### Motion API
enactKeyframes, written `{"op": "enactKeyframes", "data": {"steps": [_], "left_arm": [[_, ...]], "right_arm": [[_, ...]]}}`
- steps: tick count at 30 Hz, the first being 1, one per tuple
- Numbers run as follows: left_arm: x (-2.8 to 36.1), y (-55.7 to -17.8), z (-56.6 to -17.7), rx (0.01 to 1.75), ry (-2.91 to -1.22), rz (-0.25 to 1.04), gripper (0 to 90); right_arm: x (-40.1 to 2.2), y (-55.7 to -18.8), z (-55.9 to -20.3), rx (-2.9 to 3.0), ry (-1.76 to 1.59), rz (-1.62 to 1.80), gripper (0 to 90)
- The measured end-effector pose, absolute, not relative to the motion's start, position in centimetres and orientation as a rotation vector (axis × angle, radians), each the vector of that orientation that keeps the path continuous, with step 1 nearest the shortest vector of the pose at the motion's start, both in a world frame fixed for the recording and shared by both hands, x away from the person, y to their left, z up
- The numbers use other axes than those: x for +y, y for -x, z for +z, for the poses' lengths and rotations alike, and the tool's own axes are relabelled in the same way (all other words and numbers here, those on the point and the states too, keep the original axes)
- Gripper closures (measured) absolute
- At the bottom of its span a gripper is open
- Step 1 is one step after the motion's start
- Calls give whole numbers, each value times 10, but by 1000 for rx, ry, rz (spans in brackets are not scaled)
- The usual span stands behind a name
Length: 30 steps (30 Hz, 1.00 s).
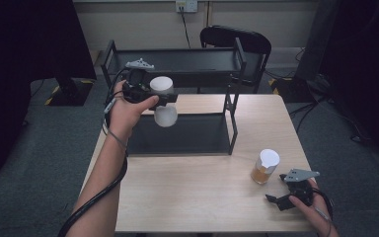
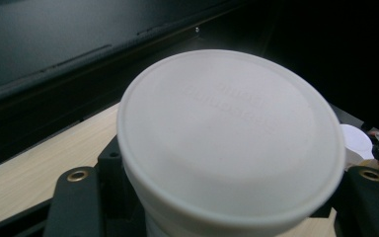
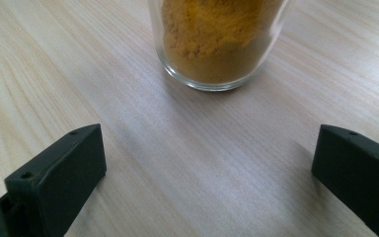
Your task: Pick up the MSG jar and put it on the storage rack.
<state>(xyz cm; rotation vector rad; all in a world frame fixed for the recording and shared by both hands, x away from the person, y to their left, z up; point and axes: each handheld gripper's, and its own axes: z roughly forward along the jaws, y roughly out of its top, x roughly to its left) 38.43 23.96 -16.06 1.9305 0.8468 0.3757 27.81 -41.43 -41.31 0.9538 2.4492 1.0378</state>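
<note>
White plastic, smooth and faintly embossed, is the lid of the jar [image 2: 229, 143] caught between the jaws of the left gripper [image 1: 159, 98]. The black jaws press against its sides just under the lid's rim, so they are closed on it. From the high view the jar hangs in the air, its frosted white body bulging below the jaws and its lid above them, raised over the lower shelf of a black metal rack [image 1: 177, 133] that stands at the far side of the tabletop [image 1: 202, 197]. The left hand [image 1: 126, 111] wraps the gripper's body from behind, and a thick black cable [image 1: 96, 197] trails down along the forearm.

Nearer the person, the right gripper [image 1: 282, 193] rests low over the pale wood with its jaws spread wide and nothing between them. Straight ahead of that gap, just beyond the jaw tips and apart from them, stands a clear glass jar [image 3: 217, 42] holding an orange-yellow powder, upright on the tabletop; the high view shows it capped with a white lid. The right hand [image 1: 310, 202] grips the tool from below, with the grey three-cornered plate on top.

Beyond the rack a black chair [image 1: 242, 42] stands on the grey carpet.
</note>
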Motion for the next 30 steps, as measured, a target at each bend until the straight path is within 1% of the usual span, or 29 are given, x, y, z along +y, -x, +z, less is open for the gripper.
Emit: {"op": "enactKeyframes", "data": {"steps": [15, 30], "left_arm": [[239, -383, -127, 835, -1919, 395, 338], [248, -385, -106, 853, -1892, 407, 337]], "right_arm": [[-414, -278, -413, 2449, -954, 1037, 0], [-414, -278, -413, 2450, -954, 1036, 0]]}}
